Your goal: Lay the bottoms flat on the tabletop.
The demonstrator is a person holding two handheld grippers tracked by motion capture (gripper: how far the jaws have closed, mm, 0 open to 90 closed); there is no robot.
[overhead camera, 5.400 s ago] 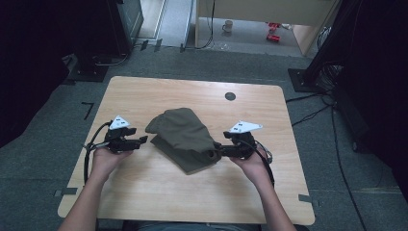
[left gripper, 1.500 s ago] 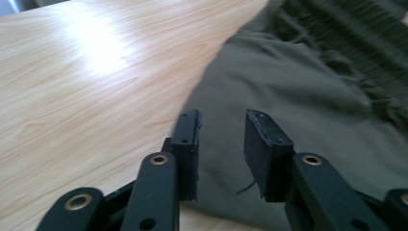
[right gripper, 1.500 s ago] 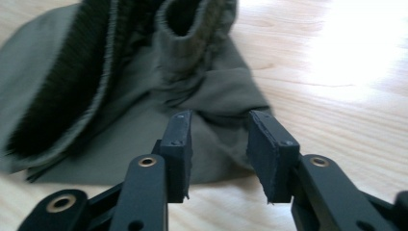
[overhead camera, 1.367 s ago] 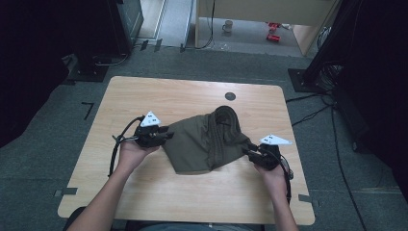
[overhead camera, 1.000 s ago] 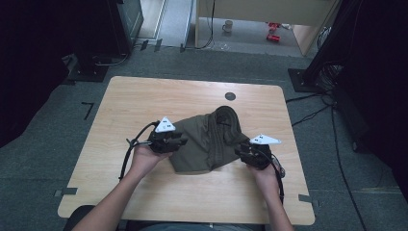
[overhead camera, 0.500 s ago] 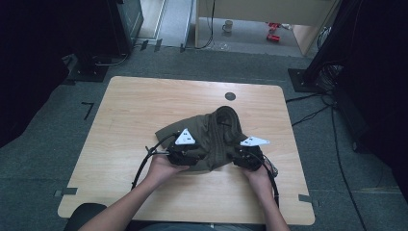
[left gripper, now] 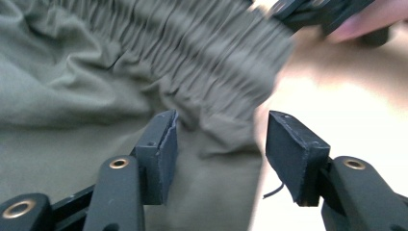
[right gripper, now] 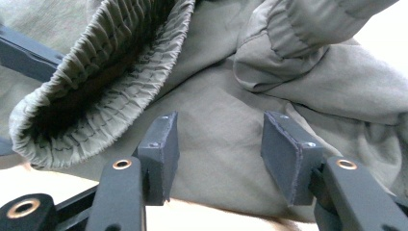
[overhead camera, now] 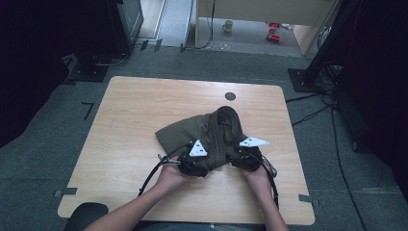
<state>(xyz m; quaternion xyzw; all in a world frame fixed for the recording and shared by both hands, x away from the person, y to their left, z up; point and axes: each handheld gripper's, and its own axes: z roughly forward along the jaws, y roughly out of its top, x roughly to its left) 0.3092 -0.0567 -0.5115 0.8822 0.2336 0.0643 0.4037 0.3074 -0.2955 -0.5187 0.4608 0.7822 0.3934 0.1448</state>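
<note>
An olive-green garment [overhead camera: 202, 132] with a gathered elastic waistband [right gripper: 96, 82] lies folded on the wooden table [overhead camera: 130, 120]. Both grippers sit at its near edge, close together. My left gripper [overhead camera: 201, 162] is open, and its jaws have just been opening. In the left gripper view its pads [left gripper: 163, 149] stand apart over the cloth [left gripper: 72, 96], with the waistband just ahead and nothing pinched. My right gripper [overhead camera: 241, 160] is open too, its jaws also just widened. Its pads [right gripper: 288, 149] straddle flat cloth [right gripper: 216, 125] below a rolled fold without pressing it.
A black round grommet [overhead camera: 230, 96] sits in the table's far edge. Cables [overhead camera: 312, 113] run across the grey floor at the right. A dark cabinet [overhead camera: 120, 19] stands at the back left, and a mug [overhead camera: 227, 25] is on the floor beyond.
My left hand has come right and toward the near edge, bringing the garment's left side over the rest. Both grippers' jaws have spread wider. The right hand has barely moved.
</note>
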